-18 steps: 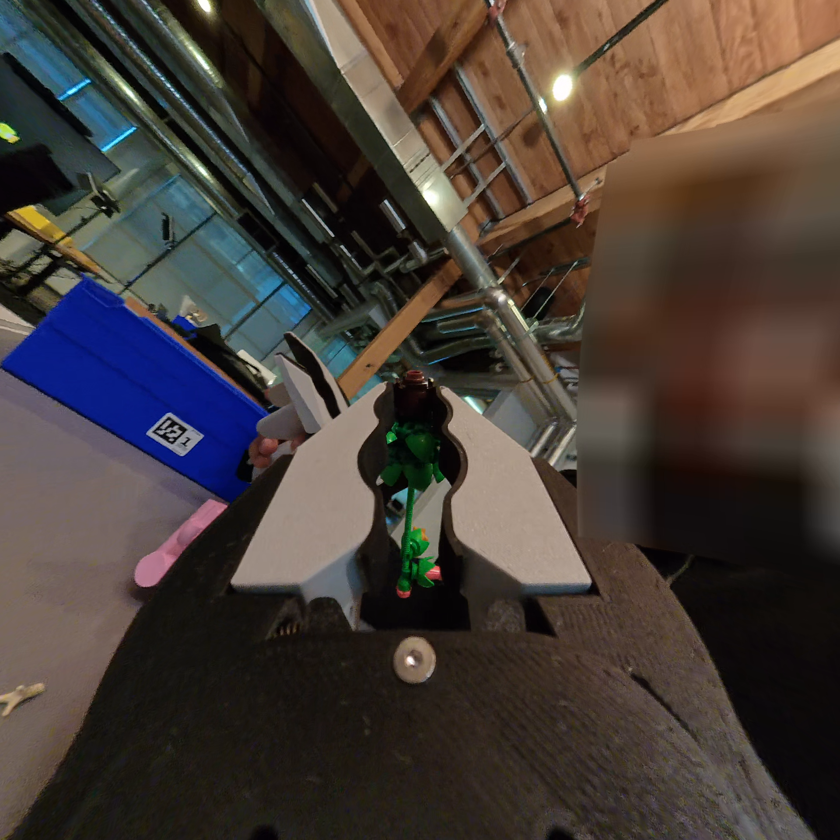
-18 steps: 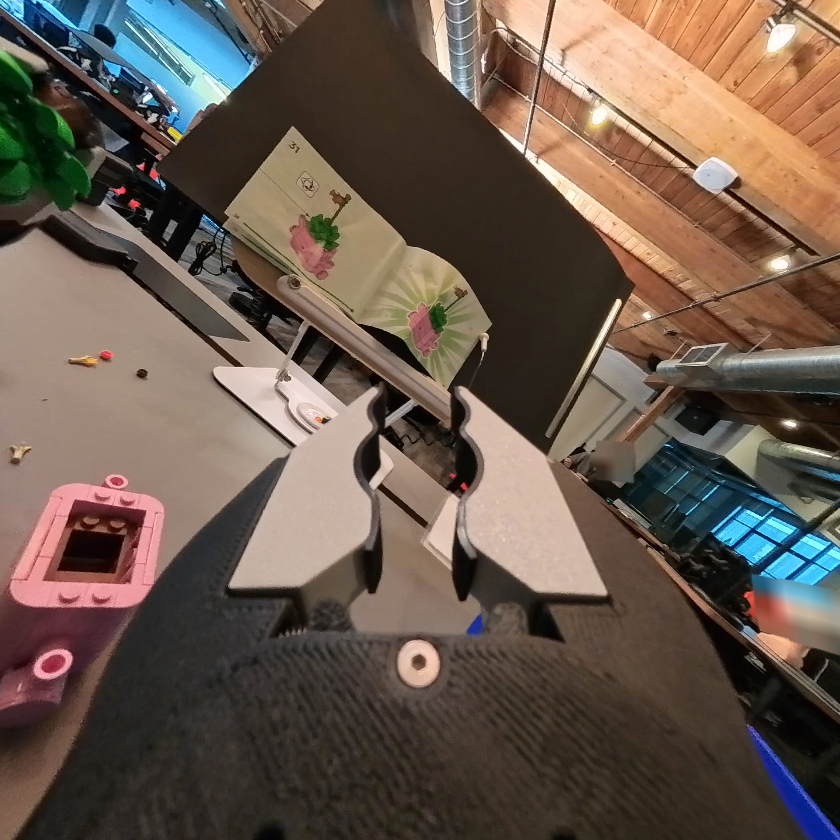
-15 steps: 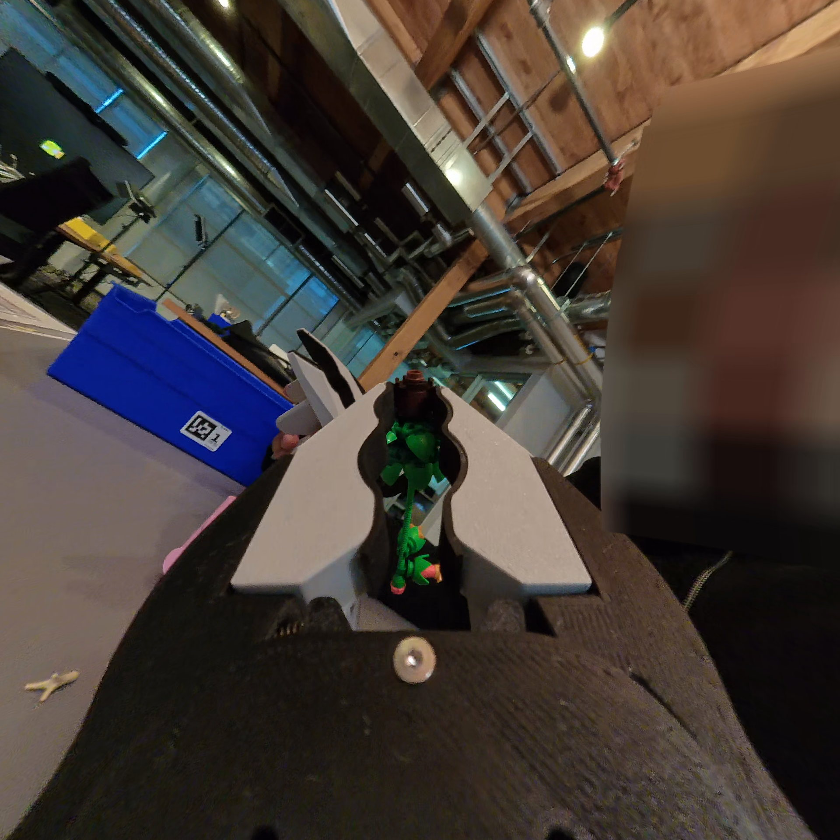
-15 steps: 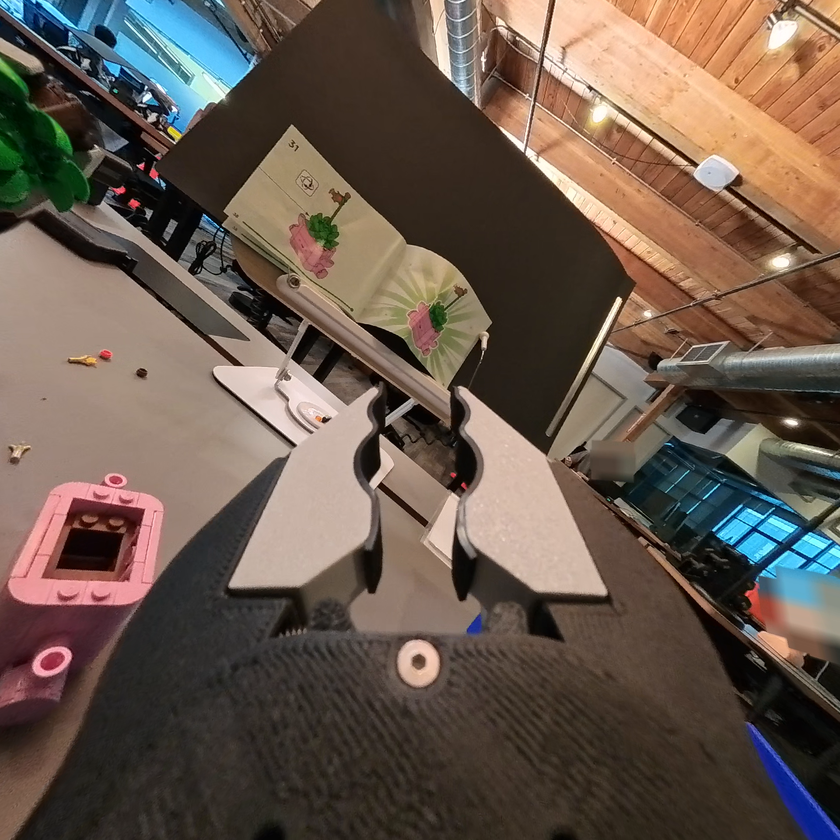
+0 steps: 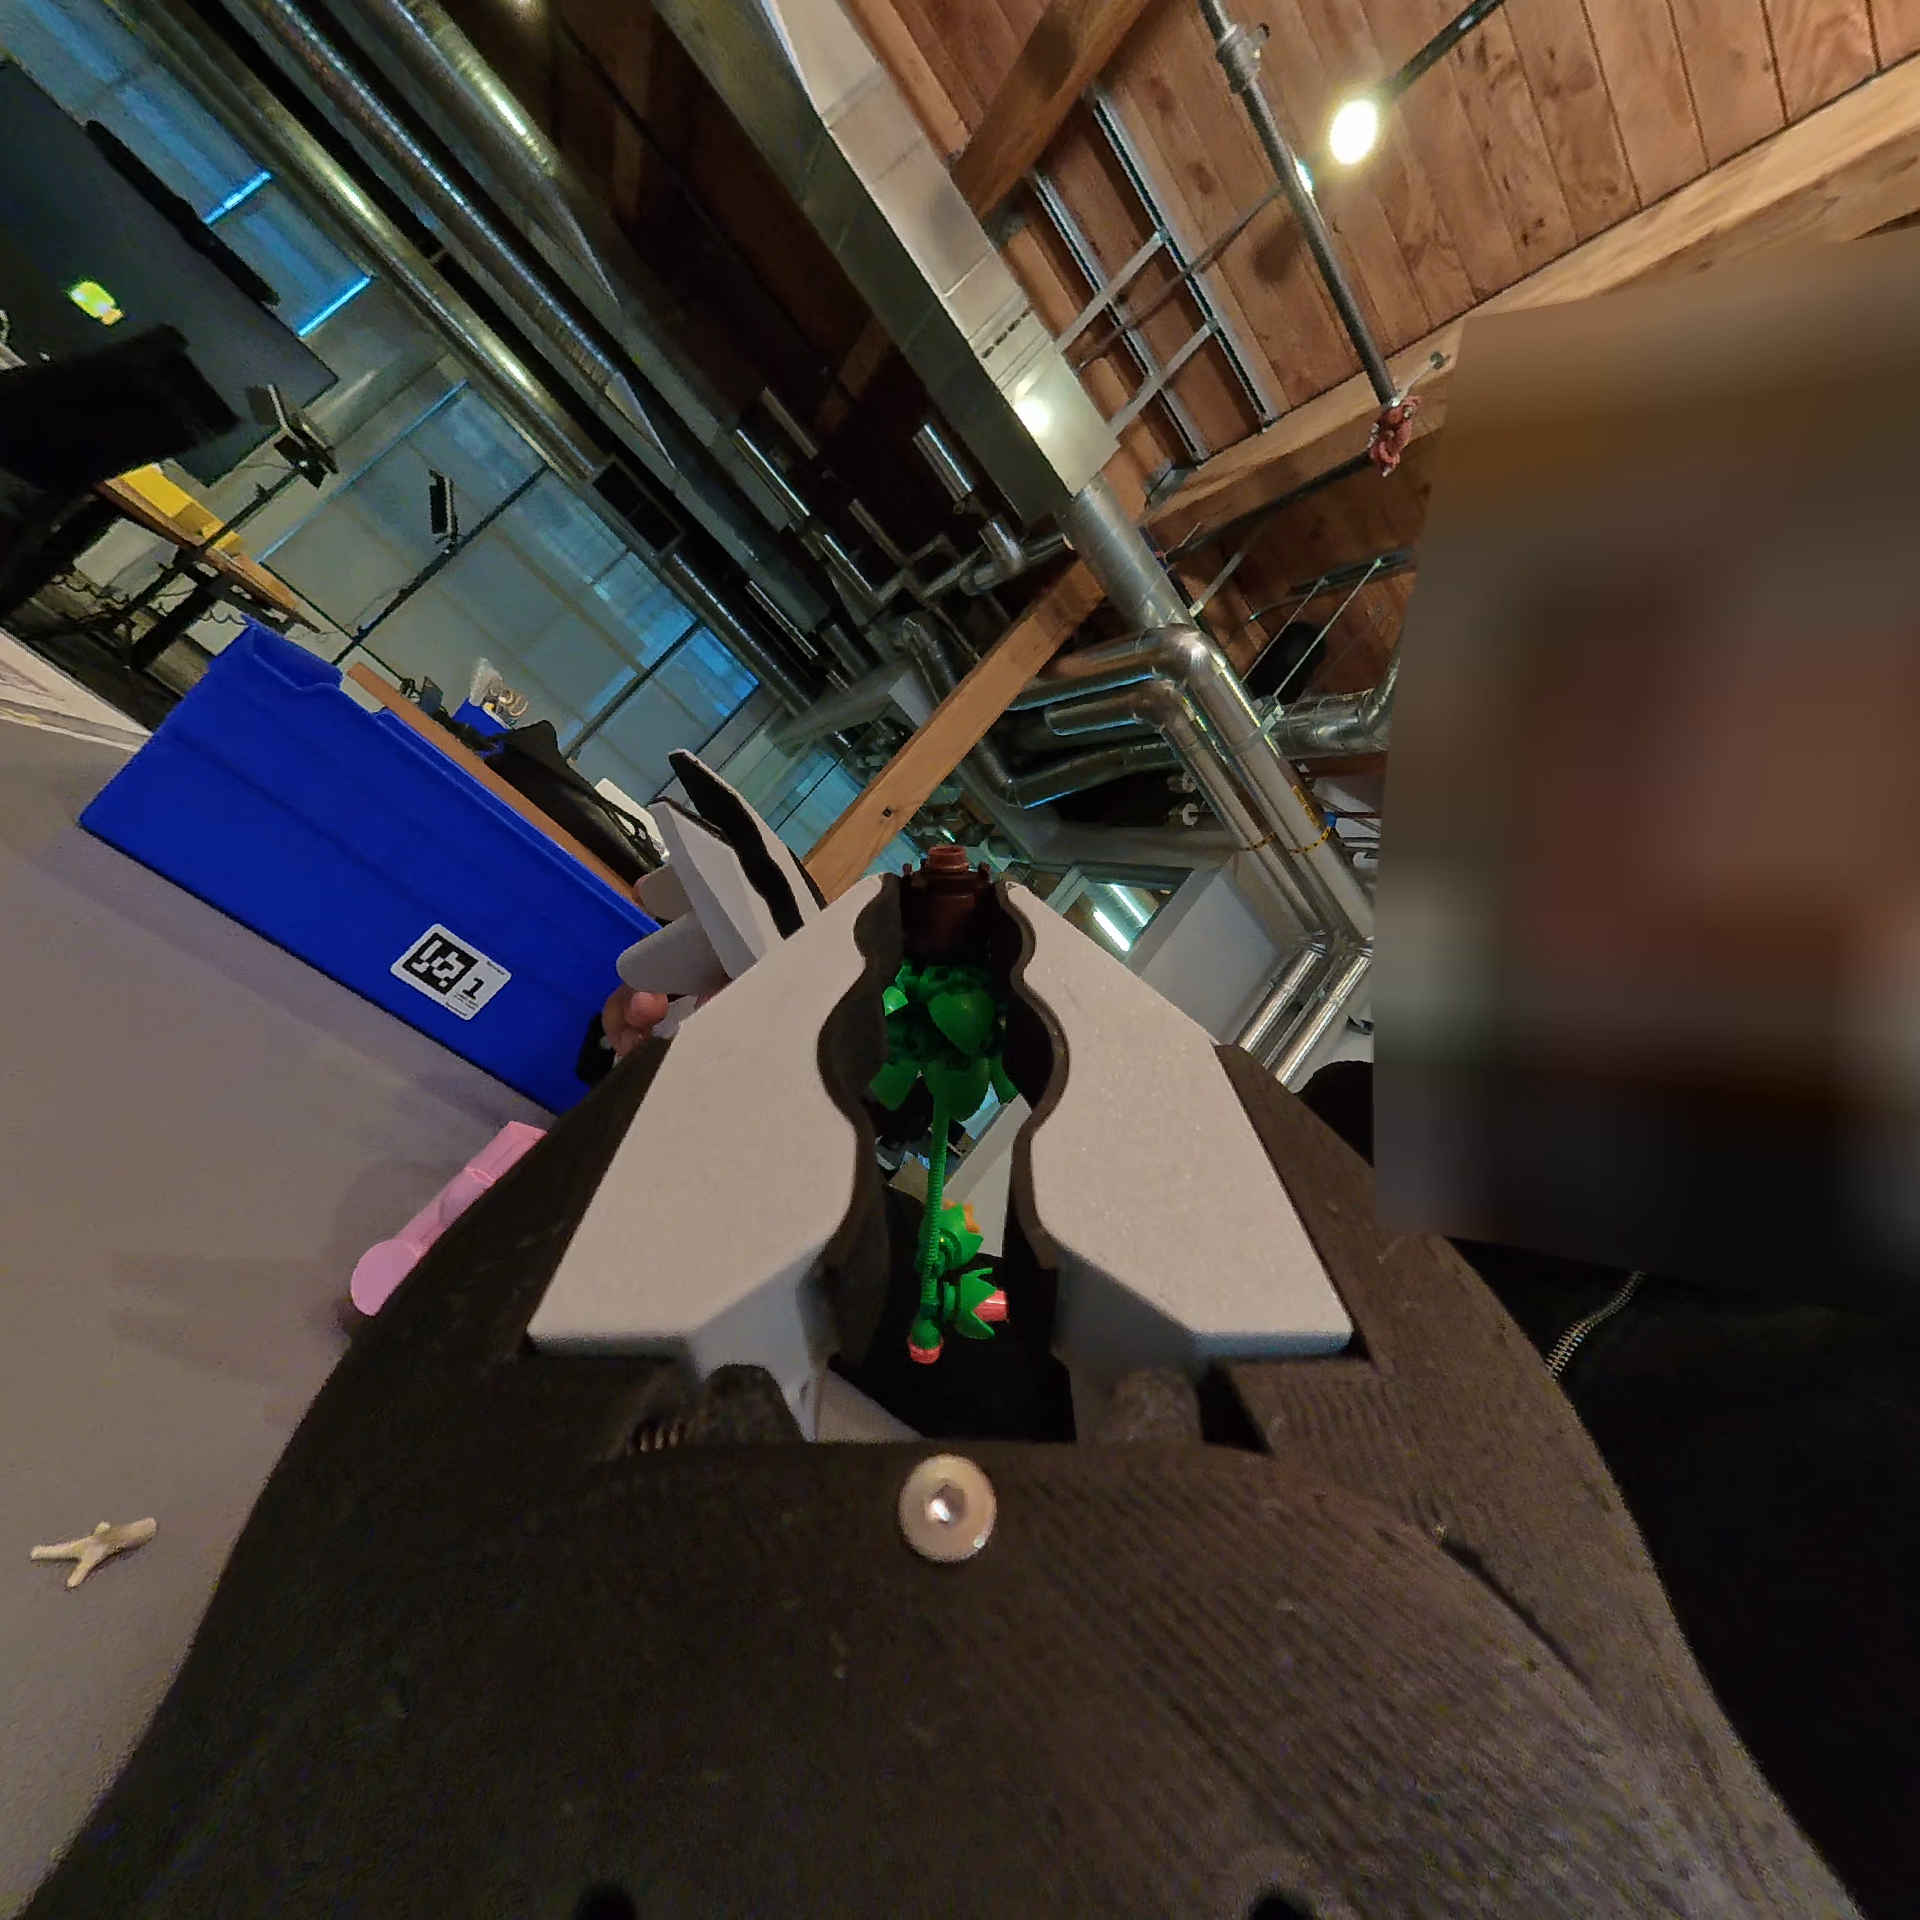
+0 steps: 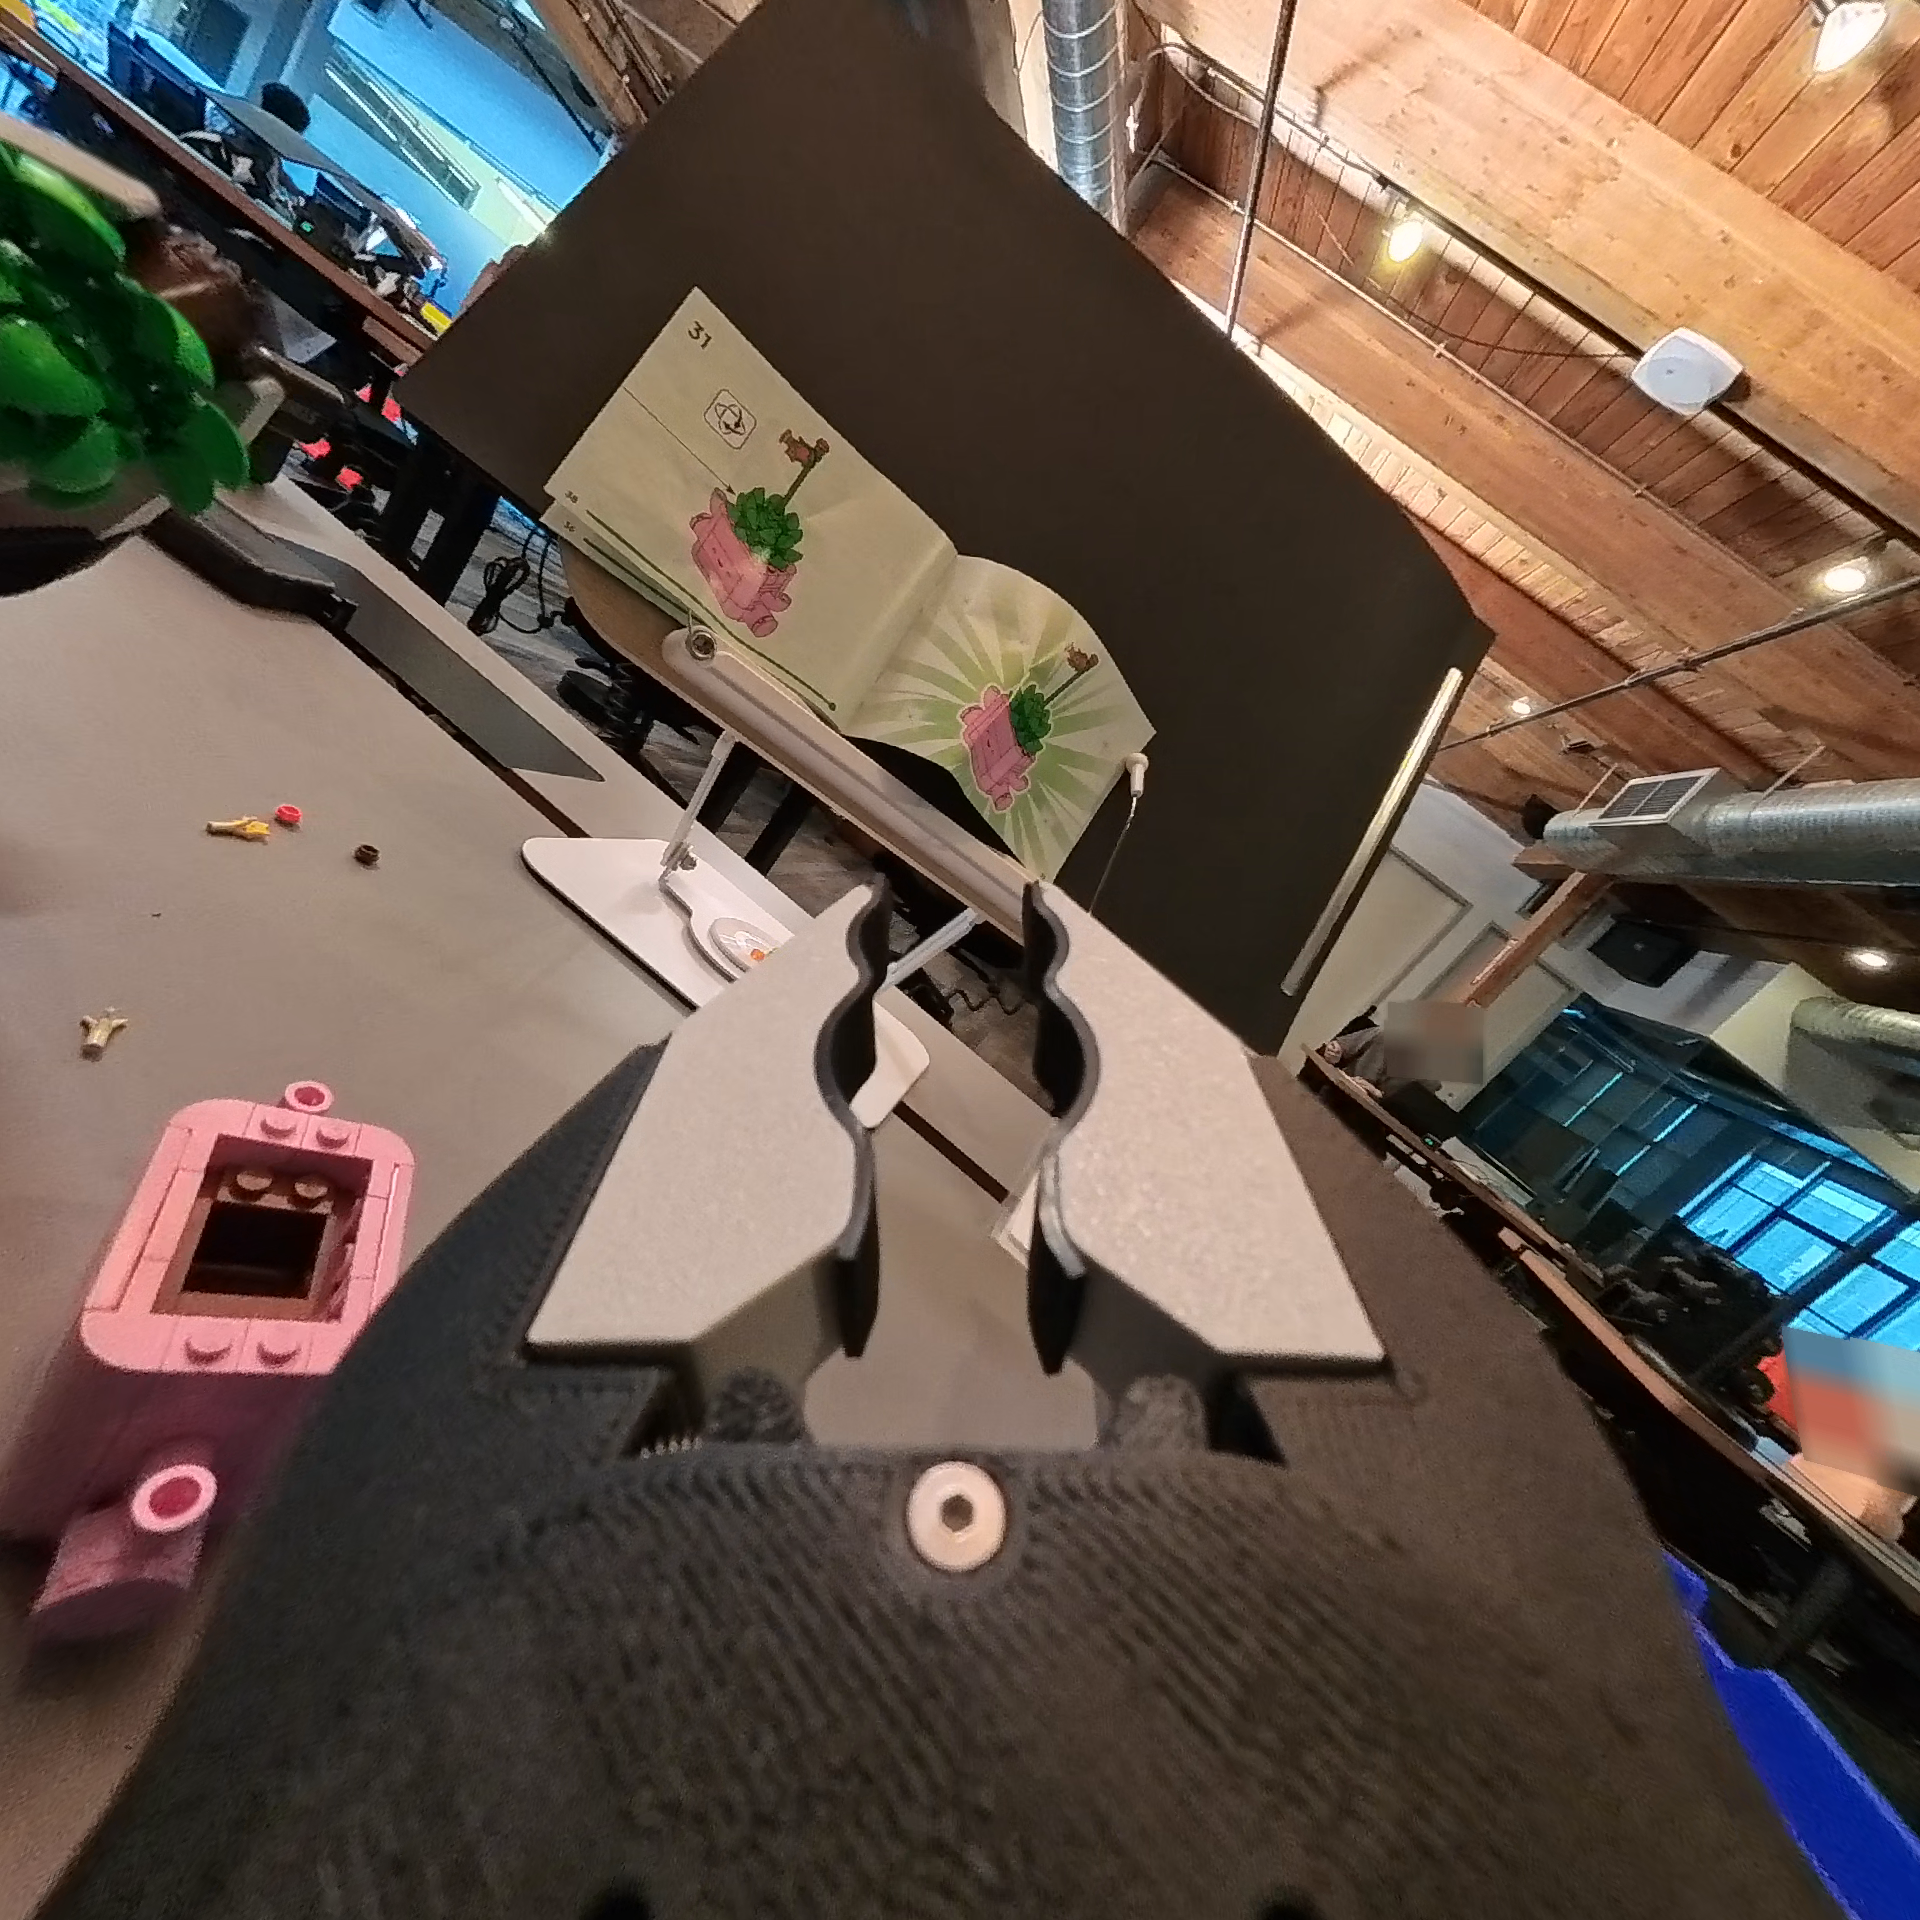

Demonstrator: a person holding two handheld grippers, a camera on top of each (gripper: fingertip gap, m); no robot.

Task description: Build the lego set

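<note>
Right wrist view: right gripper [image 6: 951,1049] is standing released, having eased nearer the pink pot [image 6: 223,1268] on the table [image 6: 312,997]. Left gripper [image 5: 943,914] is still clenching the green plant [image 5: 940,1049], awaiting insertion.

A white sticker [image 5: 450,971] with a square black code mark and a digit sat on the side of the blue bin [image 5: 312,831]. The open instruction booklet [image 6: 831,613] on its stand carried a page number and a boxed symbol at its top corner; smaller figures along its lower left edge were perhaps step numbers, too blurred to tell.
</note>
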